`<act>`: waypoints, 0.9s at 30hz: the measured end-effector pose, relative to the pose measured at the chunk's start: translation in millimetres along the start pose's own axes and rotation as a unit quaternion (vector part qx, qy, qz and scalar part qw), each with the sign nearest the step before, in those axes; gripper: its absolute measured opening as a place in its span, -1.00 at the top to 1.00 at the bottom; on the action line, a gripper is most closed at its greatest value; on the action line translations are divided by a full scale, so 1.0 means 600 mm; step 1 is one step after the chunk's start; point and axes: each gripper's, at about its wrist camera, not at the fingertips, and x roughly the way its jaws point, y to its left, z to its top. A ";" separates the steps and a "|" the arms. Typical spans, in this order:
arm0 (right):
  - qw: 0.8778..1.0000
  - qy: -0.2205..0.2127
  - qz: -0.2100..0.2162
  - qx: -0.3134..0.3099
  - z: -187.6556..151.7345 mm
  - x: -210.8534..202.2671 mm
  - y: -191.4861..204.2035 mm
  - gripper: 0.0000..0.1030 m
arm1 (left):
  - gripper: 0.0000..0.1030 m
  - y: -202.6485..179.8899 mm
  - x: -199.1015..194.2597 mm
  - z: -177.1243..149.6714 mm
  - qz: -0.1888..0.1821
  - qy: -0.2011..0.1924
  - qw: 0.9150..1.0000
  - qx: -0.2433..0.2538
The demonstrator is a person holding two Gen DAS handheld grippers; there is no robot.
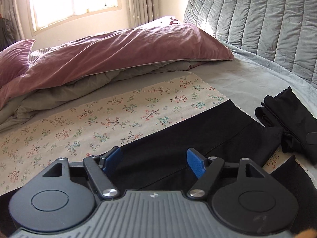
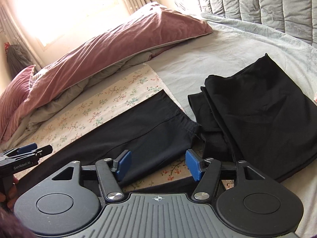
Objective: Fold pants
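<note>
Black pants (image 1: 198,138) lie flat on a floral cloth (image 1: 99,119) on the bed; they also show in the right wrist view (image 2: 154,130). My left gripper (image 1: 153,161) is open and empty, its blue pads just above the pants near their front edge. It shows from the side at the left of the right wrist view (image 2: 29,148). My right gripper (image 2: 157,162) is open and empty, low over the pants' near corner and the cloth (image 2: 111,97).
A pile of folded black garments (image 2: 257,107) lies right of the pants, seen also in the left wrist view (image 1: 287,119). A pink duvet (image 1: 111,55) over grey bedding lies behind. A grey quilted headboard (image 1: 257,19) stands at the right.
</note>
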 end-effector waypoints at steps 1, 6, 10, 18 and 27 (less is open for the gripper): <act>1.000 0.000 0.002 -0.006 -0.007 -0.009 0.009 -0.35 | -0.72 0.012 -0.018 -0.013 0.006 -0.002 1.000 -0.009; 0.999 0.013 0.006 -0.045 -0.055 -0.043 0.057 -0.43 | -0.79 0.071 -0.095 -0.088 0.025 0.005 0.998 -0.049; 0.997 0.030 0.014 -0.074 -0.108 -0.049 0.095 -0.47 | -0.83 0.105 -0.140 -0.161 0.041 0.016 0.997 -0.065; 0.986 0.070 0.037 -0.145 -0.250 -0.008 0.189 -0.48 | -0.85 0.142 -0.173 -0.304 0.053 0.021 0.995 -0.087; 0.965 0.055 0.013 -0.258 -0.398 -0.004 0.182 -0.60 | -0.92 0.233 -0.233 -0.474 0.096 0.030 0.988 -0.116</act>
